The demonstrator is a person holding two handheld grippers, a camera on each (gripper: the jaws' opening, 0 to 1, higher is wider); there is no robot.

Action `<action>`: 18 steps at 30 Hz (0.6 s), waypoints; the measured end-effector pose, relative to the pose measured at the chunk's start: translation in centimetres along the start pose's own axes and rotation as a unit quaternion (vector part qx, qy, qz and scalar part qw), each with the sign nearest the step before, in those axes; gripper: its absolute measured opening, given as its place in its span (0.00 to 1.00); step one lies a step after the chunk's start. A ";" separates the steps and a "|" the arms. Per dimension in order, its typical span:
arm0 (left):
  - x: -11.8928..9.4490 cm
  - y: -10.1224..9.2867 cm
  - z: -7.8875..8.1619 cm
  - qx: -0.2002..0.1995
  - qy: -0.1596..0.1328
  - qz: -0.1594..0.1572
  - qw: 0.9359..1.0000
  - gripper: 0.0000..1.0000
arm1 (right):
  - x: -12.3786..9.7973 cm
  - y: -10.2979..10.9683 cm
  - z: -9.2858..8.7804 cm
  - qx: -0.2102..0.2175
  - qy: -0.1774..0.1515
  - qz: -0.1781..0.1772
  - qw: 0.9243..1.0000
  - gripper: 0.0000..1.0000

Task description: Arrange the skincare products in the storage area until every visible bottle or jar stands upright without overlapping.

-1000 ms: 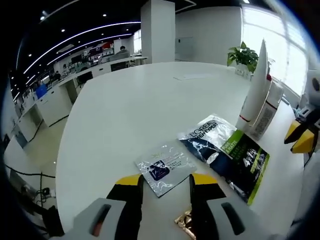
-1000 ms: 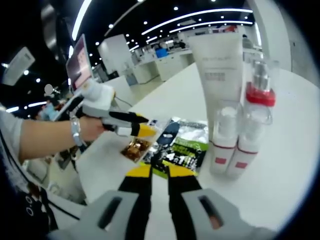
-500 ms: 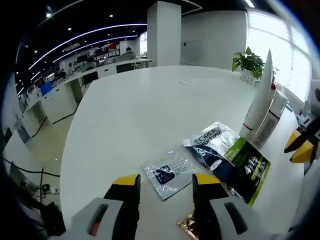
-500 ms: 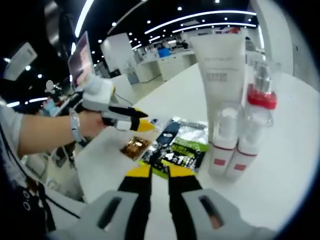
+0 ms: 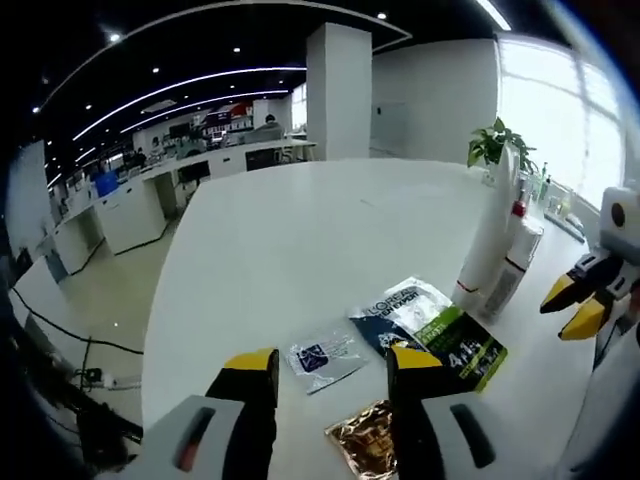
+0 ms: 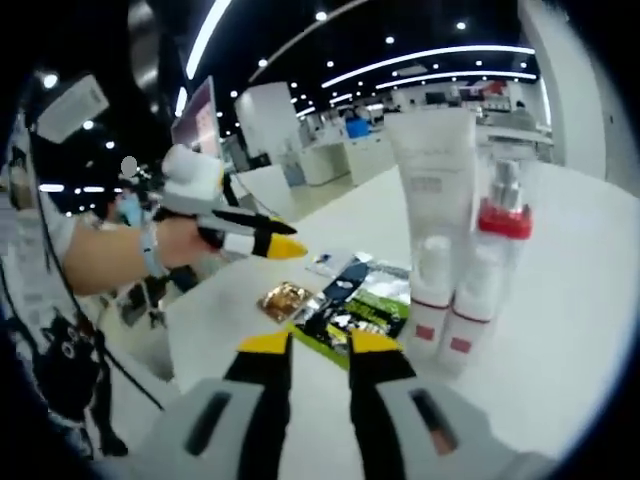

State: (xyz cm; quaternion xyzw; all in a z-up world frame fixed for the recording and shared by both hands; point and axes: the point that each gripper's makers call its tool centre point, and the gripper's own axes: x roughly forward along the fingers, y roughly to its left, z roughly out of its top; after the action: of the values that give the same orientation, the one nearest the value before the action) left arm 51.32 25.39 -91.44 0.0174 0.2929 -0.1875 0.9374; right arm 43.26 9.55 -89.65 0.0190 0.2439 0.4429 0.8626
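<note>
bottles (image 6: 455, 300) and tube (image 6: 432, 180) upright, sachets (image 5: 430, 325) flat beside them; left gripper (image 5: 328, 370) and right gripper (image 6: 318, 345) both part-open, empty, hovering above table (image 5: 300, 230); likely final check, nothing left to stand up

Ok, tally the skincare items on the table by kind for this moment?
Standing tubes: 1, the white tube
Standing bottles: 3, red-collared pump bottle plus two small white bottles
Flat sachets: 3, silver, black-and-green, gold
Total: 7
</note>
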 end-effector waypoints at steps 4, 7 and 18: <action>-2.1 -0.6 0.6 0.004 -0.031 0.002 0.999 0.46 | -2.7 -0.9 -0.7 0.000 -0.015 -0.004 1.000 0.29; -3.8 -0.5 0.5 0.004 -0.048 0.012 0.999 0.47 | -5.4 -2.1 -1.1 0.013 -0.034 -0.019 0.999 0.36; -7.8 0.1 -1.9 -0.024 -0.072 0.049 0.996 0.58 | -14.1 -9.1 -2.2 0.030 -0.105 -0.159 0.981 0.56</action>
State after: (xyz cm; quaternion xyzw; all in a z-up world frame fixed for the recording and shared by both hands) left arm 44.41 28.45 -88.63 -0.0043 0.2276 -0.1346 0.9644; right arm 42.29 -7.32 -88.19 0.0519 0.1653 0.2886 0.9416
